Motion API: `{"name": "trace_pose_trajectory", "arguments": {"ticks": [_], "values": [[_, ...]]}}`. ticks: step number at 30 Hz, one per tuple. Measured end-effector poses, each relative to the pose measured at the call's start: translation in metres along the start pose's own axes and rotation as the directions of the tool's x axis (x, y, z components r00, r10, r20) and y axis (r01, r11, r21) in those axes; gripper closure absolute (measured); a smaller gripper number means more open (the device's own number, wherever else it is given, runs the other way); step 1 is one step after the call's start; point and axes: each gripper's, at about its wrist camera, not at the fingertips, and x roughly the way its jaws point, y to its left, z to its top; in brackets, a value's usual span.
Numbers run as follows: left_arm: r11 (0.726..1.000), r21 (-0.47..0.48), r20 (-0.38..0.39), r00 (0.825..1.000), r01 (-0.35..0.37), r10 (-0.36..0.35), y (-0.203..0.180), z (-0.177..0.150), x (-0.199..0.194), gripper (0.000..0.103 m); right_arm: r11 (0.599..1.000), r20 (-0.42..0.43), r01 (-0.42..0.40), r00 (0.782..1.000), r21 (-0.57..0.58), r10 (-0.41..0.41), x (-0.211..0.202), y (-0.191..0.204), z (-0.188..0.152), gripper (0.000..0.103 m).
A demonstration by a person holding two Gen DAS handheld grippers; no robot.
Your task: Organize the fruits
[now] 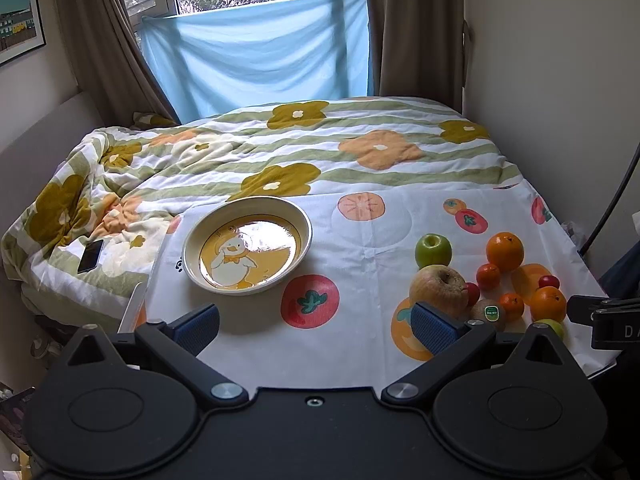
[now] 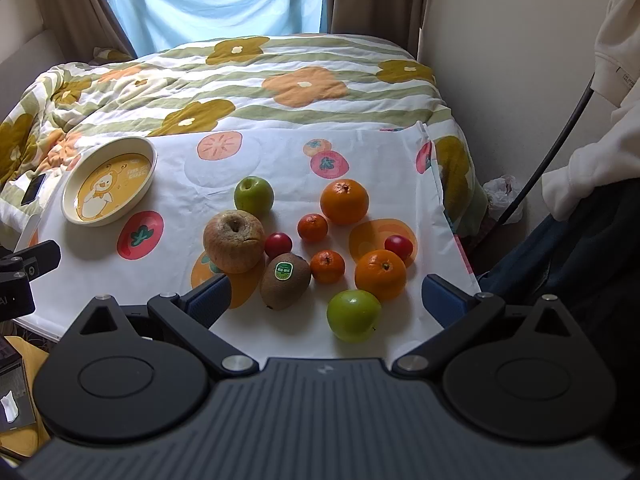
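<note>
both grippers wide open, holding nothing. right gripper (image 2: 326, 300) hangs over the brown fuzzy kiwi (image 2: 285, 281); left gripper (image 1: 316, 330) sits near the round cream duck-print plate (image 1: 192, 240).

1. In the left wrist view, the near green apple (image 1: 554, 326) beside the kiwi (image 1: 489, 313) is mostly hidden behind the gripper body.
2. The kiwi sticker's (image 2: 283, 271) print is too small to read.
3. The picture frame (image 1: 18, 16) is cut off by the edge.
</note>
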Motion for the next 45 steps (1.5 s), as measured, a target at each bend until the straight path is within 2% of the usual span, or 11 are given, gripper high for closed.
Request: {"name": "trace_pose_trajectory", "arguments": {"ticks": [45], "values": [[1.0,0.023,-0.001,1.0,0.002,-0.002,-0.0029,0.0017,0.0059,0.0,1.0,-0.007,-0.007,1.0,0.0,0.007,0.0017,0.0015,0.002,0.0]]}}
